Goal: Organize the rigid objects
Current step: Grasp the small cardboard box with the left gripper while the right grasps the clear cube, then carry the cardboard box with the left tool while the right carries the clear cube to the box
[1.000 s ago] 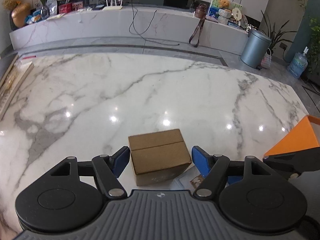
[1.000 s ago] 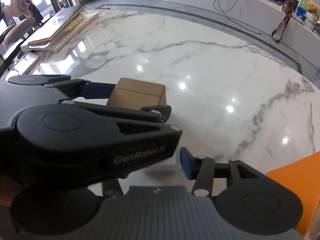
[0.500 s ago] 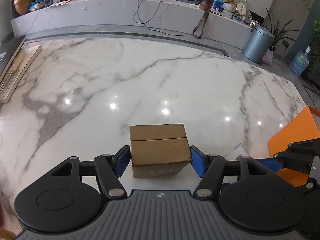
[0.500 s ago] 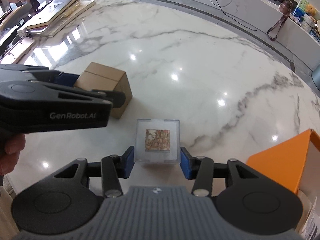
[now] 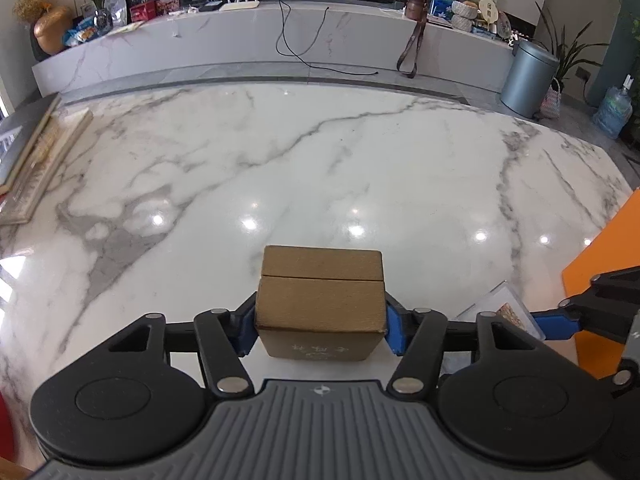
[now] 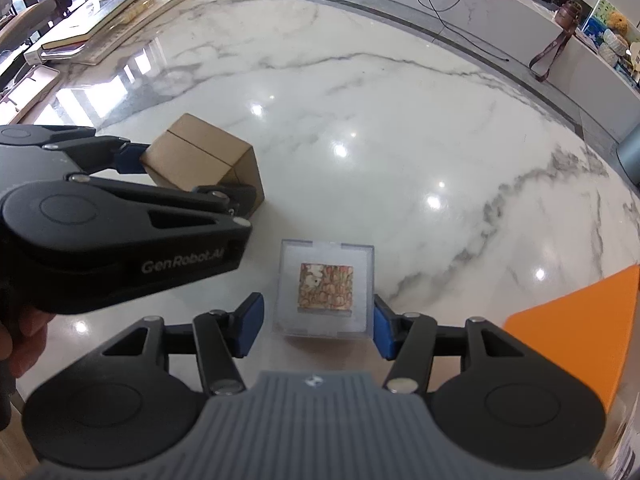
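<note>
Two boxes sit on the marble table (image 5: 320, 160), one for each gripper. The left gripper (image 5: 320, 330) has just been closing, and its blue pads (image 5: 394, 332) now press both sides of the cardboard box (image 5: 320, 300), clamped on it. That box is shut, its two top flaps meeting in a seam, so what is inside cannot be told. From the right wrist view the same cardboard box (image 6: 204, 160) looks tipped, its far edge raised, with a corner near the table.

The right gripper (image 6: 316, 320) has just been opening around the clear box (image 6: 325, 290). Its right pad (image 6: 382, 334) lies against the box's edge; the left pad stands off with a gap, so the fingers are apart and not gripping. The clear box rests flat on the table, just right of the cardboard one and apart from it. Inside it one square brown patterned piece (image 6: 326, 289) shows; what it is I cannot tell.

At the table's right edge is one orange bin (image 6: 580, 316), contents out of sight. A stack of flat boards (image 6: 100, 28) lies at the far left.
</note>
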A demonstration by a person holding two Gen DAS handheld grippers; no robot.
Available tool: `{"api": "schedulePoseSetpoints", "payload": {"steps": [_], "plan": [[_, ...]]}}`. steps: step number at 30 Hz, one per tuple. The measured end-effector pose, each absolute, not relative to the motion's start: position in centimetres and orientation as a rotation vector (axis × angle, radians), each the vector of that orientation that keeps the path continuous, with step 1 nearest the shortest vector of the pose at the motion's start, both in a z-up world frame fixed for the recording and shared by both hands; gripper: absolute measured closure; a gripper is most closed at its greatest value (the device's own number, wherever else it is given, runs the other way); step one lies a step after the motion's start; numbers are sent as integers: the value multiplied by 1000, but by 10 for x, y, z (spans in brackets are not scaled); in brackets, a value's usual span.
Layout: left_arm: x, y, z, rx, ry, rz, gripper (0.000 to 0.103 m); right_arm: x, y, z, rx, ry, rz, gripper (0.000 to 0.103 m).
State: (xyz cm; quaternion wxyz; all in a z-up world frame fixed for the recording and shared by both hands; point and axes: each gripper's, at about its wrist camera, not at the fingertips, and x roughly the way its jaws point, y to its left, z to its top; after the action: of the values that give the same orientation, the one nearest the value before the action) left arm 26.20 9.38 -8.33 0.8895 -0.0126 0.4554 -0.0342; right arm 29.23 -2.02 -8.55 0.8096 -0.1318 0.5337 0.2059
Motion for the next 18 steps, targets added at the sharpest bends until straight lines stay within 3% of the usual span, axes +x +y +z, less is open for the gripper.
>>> {"api": "schedulePoseSetpoints", "payload": {"steps": [2, 18], "plan": [[262, 93, -83, -21, 944, -71, 35, 293, -20, -87, -281, 1144, 434, 55], [238, 105, -58, -105, 934, -100, 36, 269, -25, -56, -241, 1076, 466, 55]]}}
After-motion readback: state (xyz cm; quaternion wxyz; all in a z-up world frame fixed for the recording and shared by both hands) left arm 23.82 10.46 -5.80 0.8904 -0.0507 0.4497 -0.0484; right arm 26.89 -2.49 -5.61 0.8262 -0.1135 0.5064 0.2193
